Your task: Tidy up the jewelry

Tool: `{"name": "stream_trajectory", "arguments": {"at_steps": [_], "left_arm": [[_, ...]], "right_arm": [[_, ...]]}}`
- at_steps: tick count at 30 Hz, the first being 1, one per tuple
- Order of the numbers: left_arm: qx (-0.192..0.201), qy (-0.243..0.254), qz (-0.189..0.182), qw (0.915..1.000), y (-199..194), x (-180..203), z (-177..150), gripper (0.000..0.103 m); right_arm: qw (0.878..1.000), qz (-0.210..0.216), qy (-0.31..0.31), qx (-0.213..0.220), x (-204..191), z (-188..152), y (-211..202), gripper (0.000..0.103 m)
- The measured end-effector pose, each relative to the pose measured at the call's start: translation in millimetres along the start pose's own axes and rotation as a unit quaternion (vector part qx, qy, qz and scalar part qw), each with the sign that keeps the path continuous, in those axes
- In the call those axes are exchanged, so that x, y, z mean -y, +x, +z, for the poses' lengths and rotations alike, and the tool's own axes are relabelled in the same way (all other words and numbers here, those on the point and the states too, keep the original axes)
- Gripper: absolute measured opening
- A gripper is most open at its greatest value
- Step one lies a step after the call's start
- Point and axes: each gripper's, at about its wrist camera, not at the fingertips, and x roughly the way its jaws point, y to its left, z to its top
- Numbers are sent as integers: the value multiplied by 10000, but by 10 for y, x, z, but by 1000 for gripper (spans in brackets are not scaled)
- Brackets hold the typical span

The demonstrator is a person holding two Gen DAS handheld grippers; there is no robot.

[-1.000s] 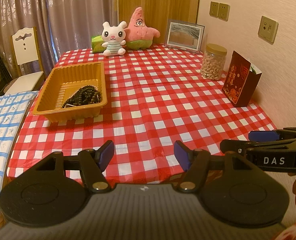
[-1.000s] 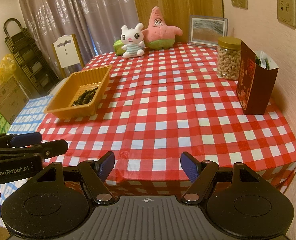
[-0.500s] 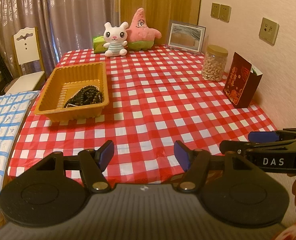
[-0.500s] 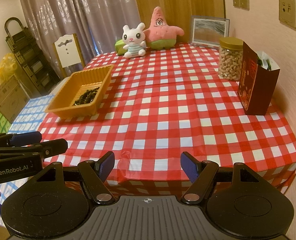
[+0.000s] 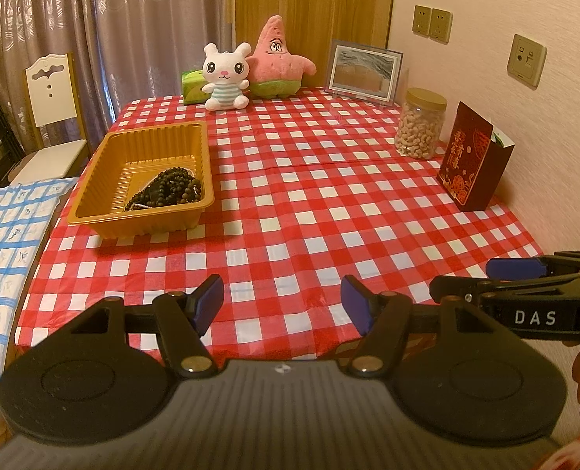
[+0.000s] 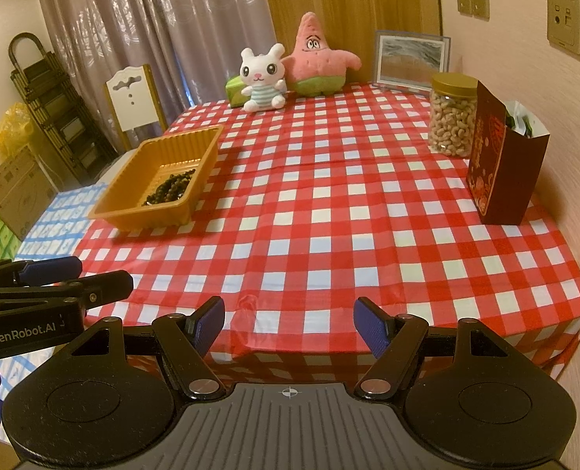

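A heap of dark beaded jewelry (image 5: 167, 191) lies in the near right corner of an orange plastic tray (image 5: 94, 192) on the left of the red checked table. The beads (image 6: 168, 187) and the tray (image 6: 133, 180) also show in the right wrist view. My left gripper (image 5: 282, 302) is open and empty, held off the table's near edge. My right gripper (image 6: 289, 324) is open and empty too, beside it to the right. Each gripper shows at the edge of the other's view.
A dark red gift bag (image 6: 503, 160) and a jar of cashews (image 6: 452, 114) stand by the right wall. Two plush toys (image 5: 251, 74), a green tissue box (image 5: 192, 86) and a picture frame (image 5: 364, 72) line the far edge. A white chair (image 5: 53, 117) stands left.
Both grippers have drawn back slightly from the table, so the scene looks a little farther off. Nothing on the table has moved and both jaws stay open.
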Motion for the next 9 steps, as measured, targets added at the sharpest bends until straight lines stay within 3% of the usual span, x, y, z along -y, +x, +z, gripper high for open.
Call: {"name": "stream_trajectory", "arguments": {"at_steps": [9], "left_arm": [[-8, -54, 27, 10000, 19, -9, -16, 64]], "right_arm": [[10000, -1, 2, -8, -8, -4, 2, 73]]}}
